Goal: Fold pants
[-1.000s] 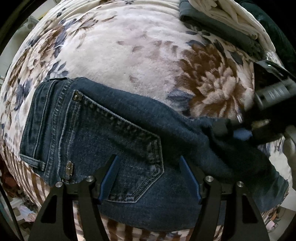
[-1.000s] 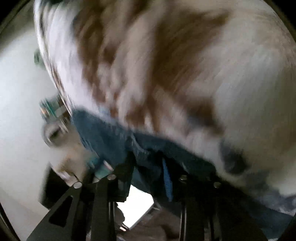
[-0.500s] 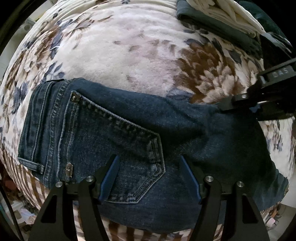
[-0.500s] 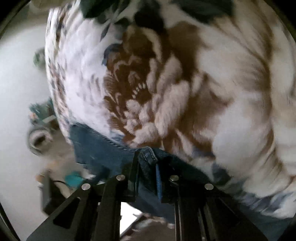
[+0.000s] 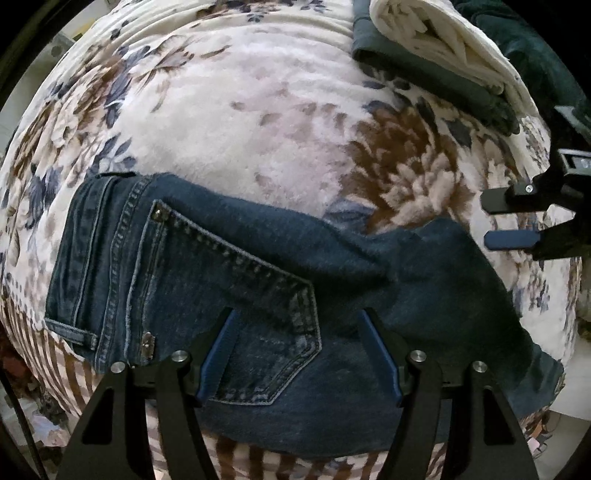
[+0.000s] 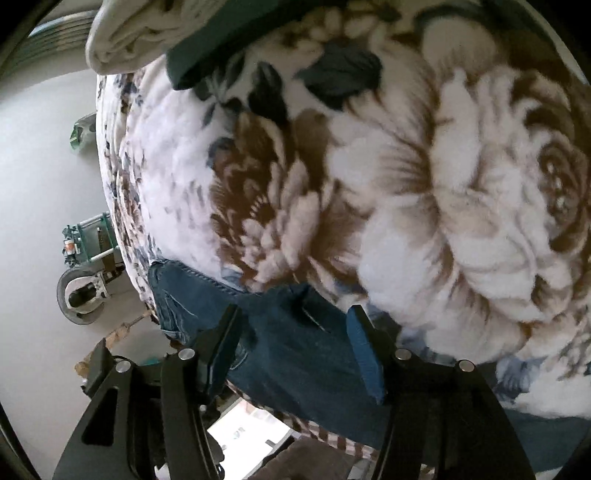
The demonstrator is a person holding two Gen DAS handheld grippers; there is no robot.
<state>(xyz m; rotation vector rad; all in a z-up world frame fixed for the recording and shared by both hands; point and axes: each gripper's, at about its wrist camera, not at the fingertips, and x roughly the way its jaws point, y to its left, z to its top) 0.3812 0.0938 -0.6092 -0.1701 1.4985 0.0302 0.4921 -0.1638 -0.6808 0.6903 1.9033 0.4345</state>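
Observation:
Dark blue jeans (image 5: 229, 280) lie folded on a floral blanket (image 5: 221, 122), back pocket up, waistband at the left. My left gripper (image 5: 299, 354) is open and empty, hovering over the pocket area near the front edge. My right gripper (image 5: 491, 221) shows at the right edge of the left wrist view, open, just beyond the jeans' right end. In the right wrist view the right gripper (image 6: 295, 339) is open over the jeans (image 6: 291, 332), holding nothing.
A folded stack of cream and dark green cloth (image 5: 436, 55) lies at the far right of the bed, also in the right wrist view (image 6: 155, 33). The bed edge drops to a white floor (image 6: 40, 192) with a wheeled object (image 6: 83, 291).
My right gripper carried the jeans' end across, then opened and let it go; it has drawn back to the right. The jeans now lie flat. The left gripper has not moved.

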